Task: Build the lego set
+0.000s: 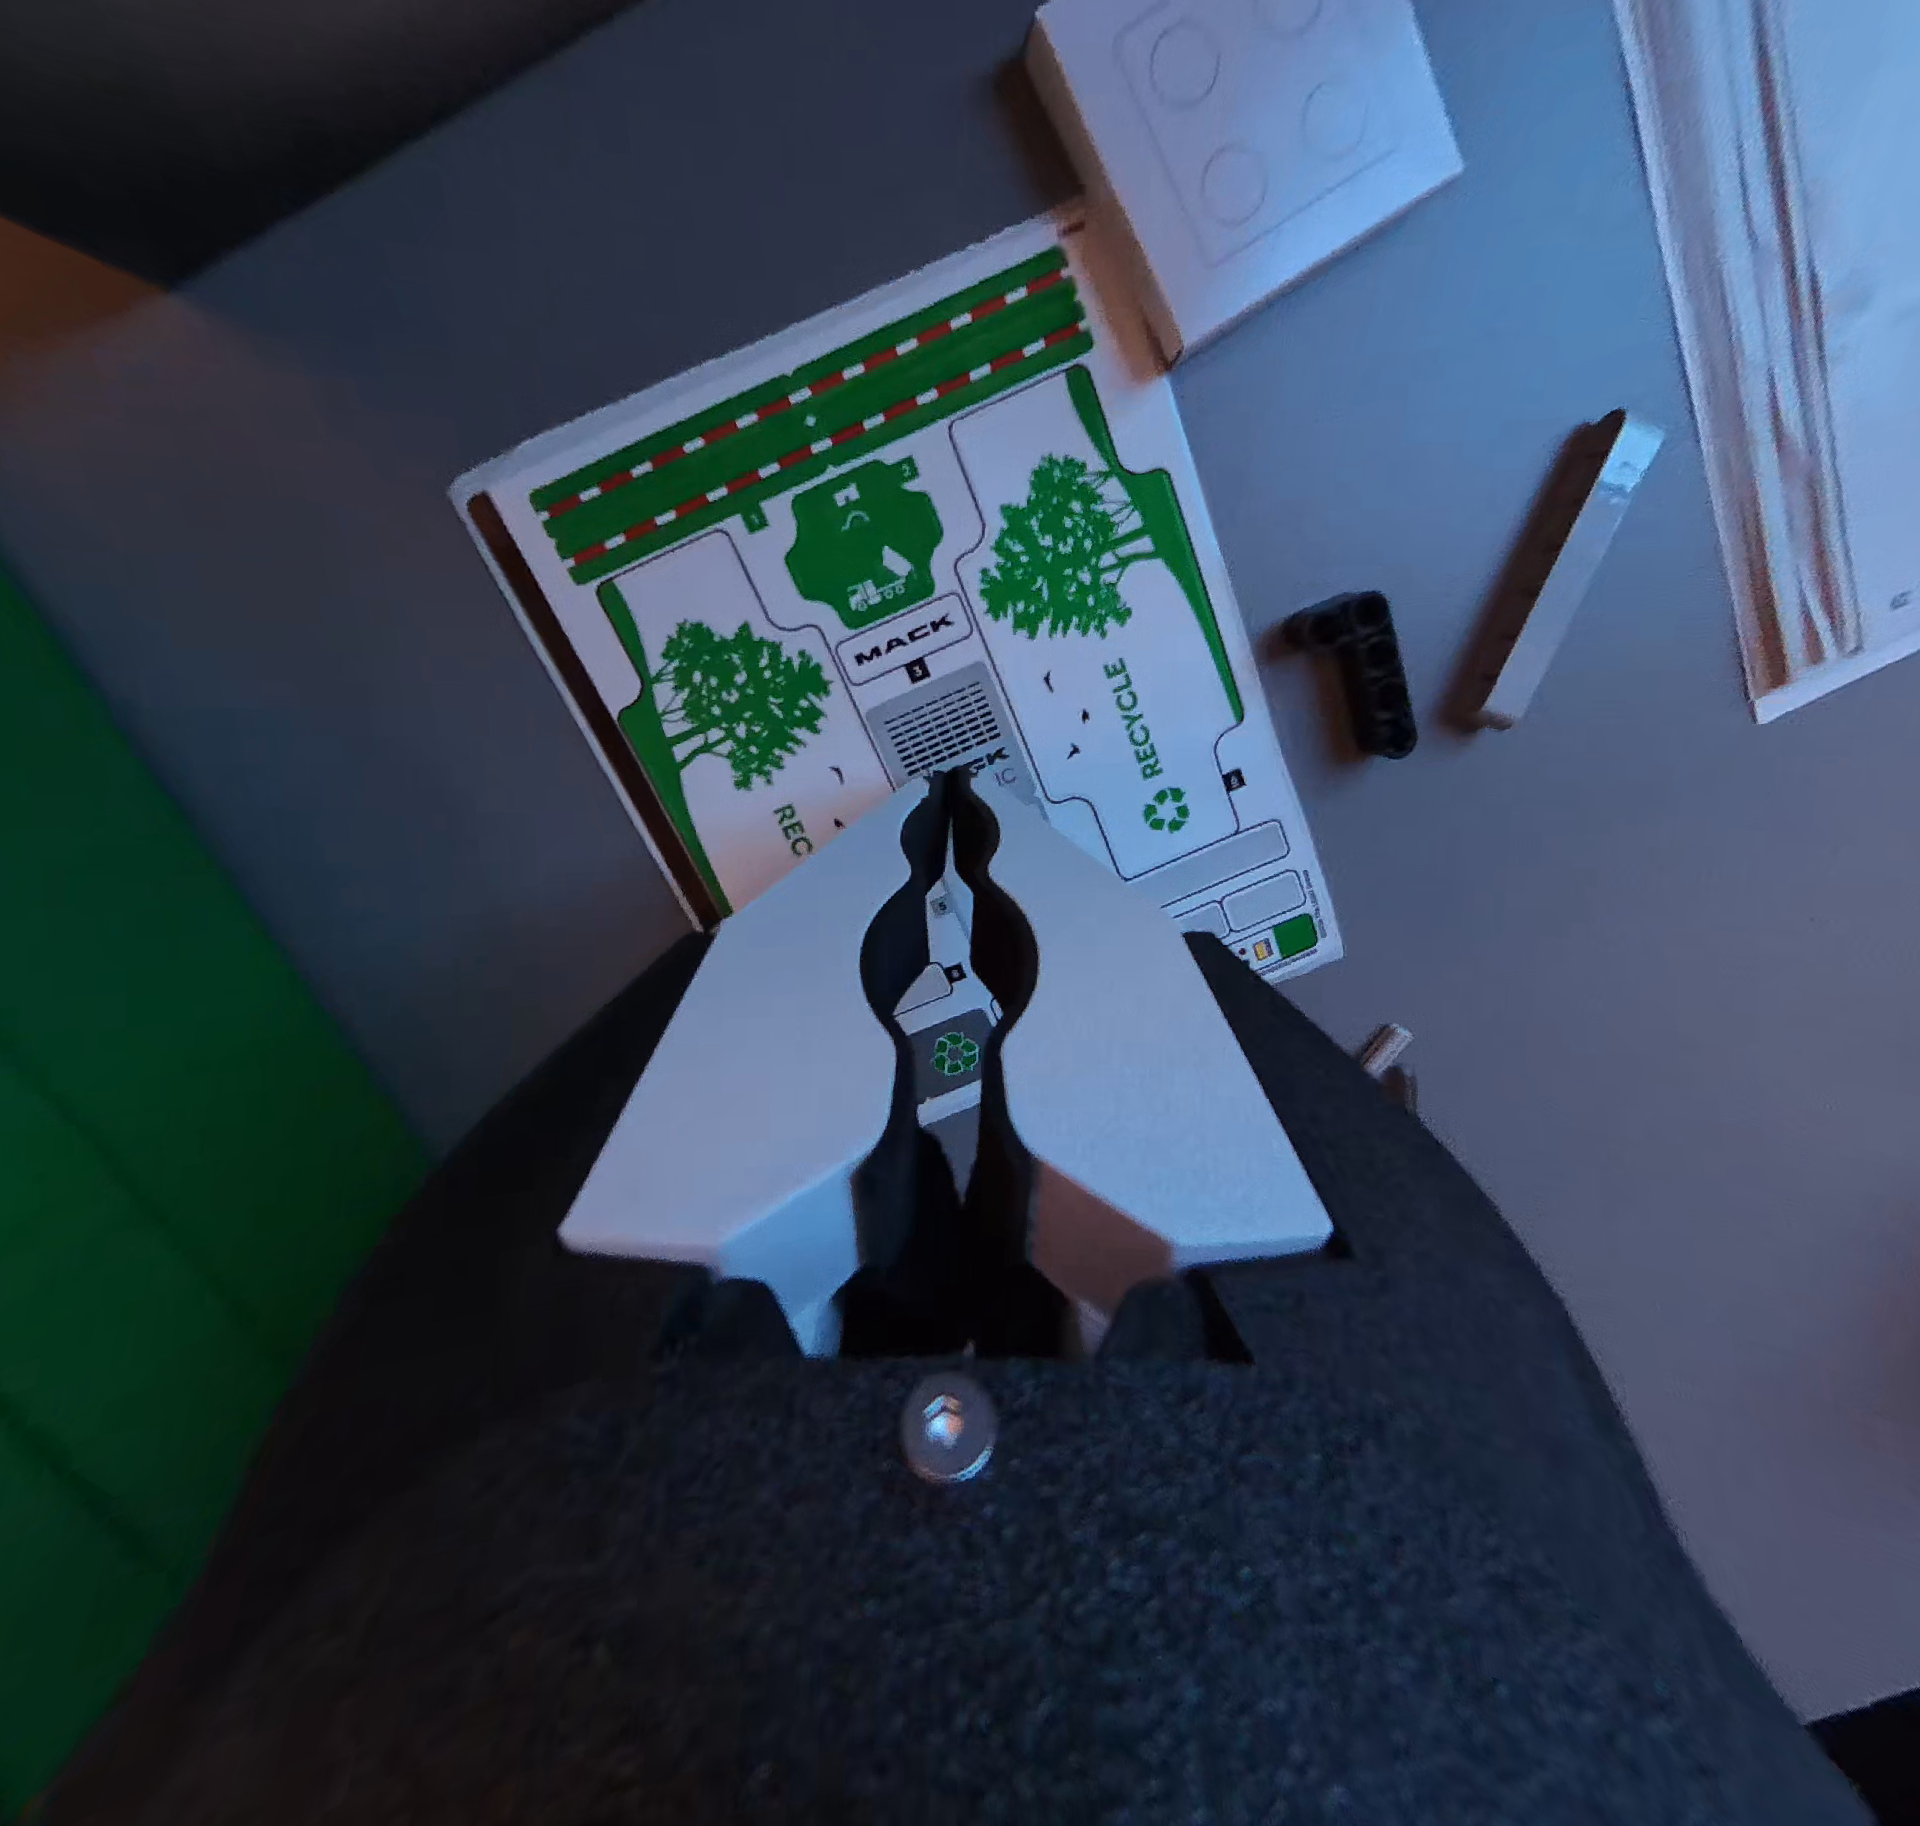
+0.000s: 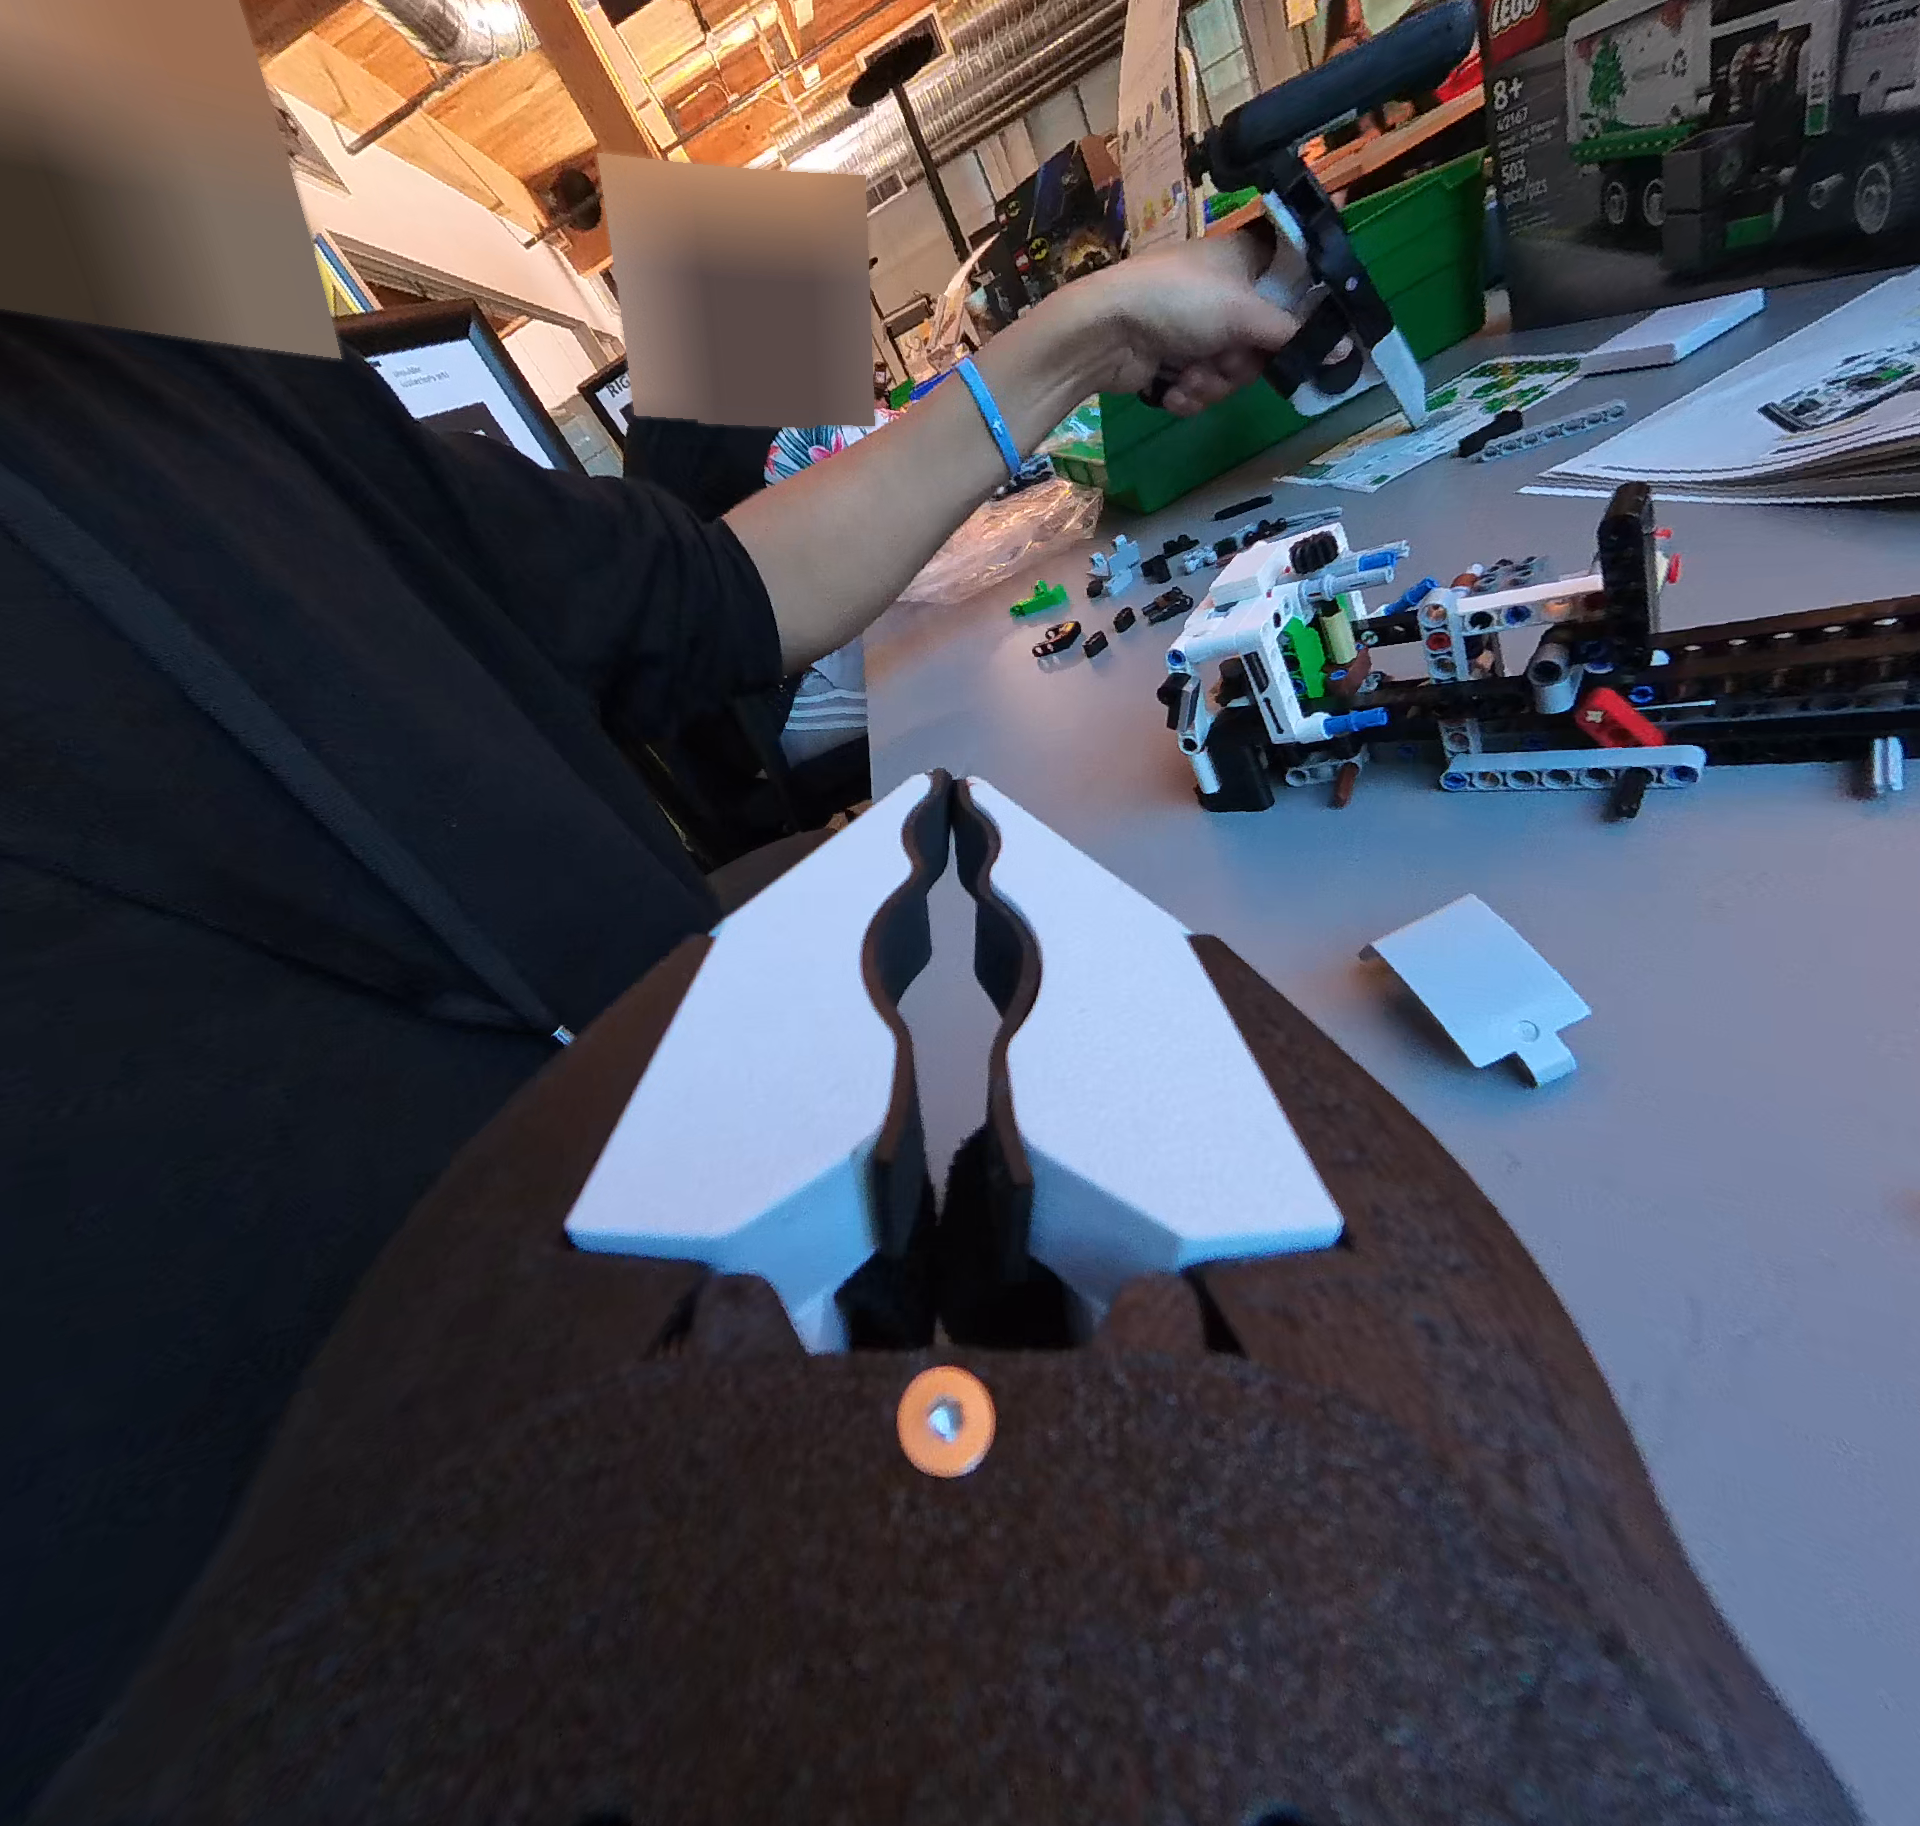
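Left wrist view: my left tongs (image 1: 948, 789) are pressed together, tips down over the sticker sheet (image 1: 904, 613) lying flat on the grey worktop (image 1: 1558, 1049); whether they touch it I cannot tell. I judge this the decal step; next I must lift a sticker's edge cleanly. A black connector (image 1: 1356, 670) and a white beam (image 1: 1558, 571) lie just beside.

Right wrist view: my right tongs (image 2: 951, 787) are closed on nothing, held low. The half-built truck (image 2: 1455, 664) stands ahead, a white panel (image 2: 1475, 987) nearer. My left arm reaches far forward.
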{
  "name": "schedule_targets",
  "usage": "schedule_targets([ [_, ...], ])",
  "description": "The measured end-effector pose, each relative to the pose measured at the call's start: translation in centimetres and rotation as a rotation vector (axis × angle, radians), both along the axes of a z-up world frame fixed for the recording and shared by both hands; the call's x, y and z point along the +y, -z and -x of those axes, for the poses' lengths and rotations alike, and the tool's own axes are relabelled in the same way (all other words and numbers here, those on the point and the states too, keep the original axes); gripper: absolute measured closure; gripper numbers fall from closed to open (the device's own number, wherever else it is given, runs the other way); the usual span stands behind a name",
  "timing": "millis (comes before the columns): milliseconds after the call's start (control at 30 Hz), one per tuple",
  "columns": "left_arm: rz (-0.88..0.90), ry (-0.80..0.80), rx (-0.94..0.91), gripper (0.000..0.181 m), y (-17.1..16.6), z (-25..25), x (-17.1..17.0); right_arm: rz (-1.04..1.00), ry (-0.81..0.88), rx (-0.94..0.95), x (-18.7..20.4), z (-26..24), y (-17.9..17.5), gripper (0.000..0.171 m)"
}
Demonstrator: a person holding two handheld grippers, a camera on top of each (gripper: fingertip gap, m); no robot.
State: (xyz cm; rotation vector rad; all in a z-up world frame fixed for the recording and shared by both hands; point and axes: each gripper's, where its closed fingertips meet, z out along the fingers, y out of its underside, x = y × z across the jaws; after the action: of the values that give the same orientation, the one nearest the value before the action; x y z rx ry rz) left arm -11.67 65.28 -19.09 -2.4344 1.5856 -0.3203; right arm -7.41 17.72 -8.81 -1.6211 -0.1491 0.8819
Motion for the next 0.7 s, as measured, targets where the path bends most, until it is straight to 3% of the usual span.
schedule_targets([
  [233, -0.110, -0.052, 0.114, 0.181, 0.0, 2.3, 3.3, 0.007, -0.005, -0.010, 0.0, 0.2, 0.2, 0.171],
  [467, -0.146, -0.123, 0.088, 0.176, -0.6, 2.3, 4.4, 0.001, 0.002, -0.005, -0.1, 0.0, -0.2, 0.171],
  [600, -0.320, -0.152, -0.062, 0.155, -6.2, 2.0, 3.4, 0.044, 0.117, -0.097, 0.0, -1.8, 0.4, 0.171],
  [700, -0.373, -0.060, -0.333, 0.153, -11.9, 0.2, -3.1, 0.073, 0.243, -0.250, 0.2, -3.2, 0.7, 0.171],
])
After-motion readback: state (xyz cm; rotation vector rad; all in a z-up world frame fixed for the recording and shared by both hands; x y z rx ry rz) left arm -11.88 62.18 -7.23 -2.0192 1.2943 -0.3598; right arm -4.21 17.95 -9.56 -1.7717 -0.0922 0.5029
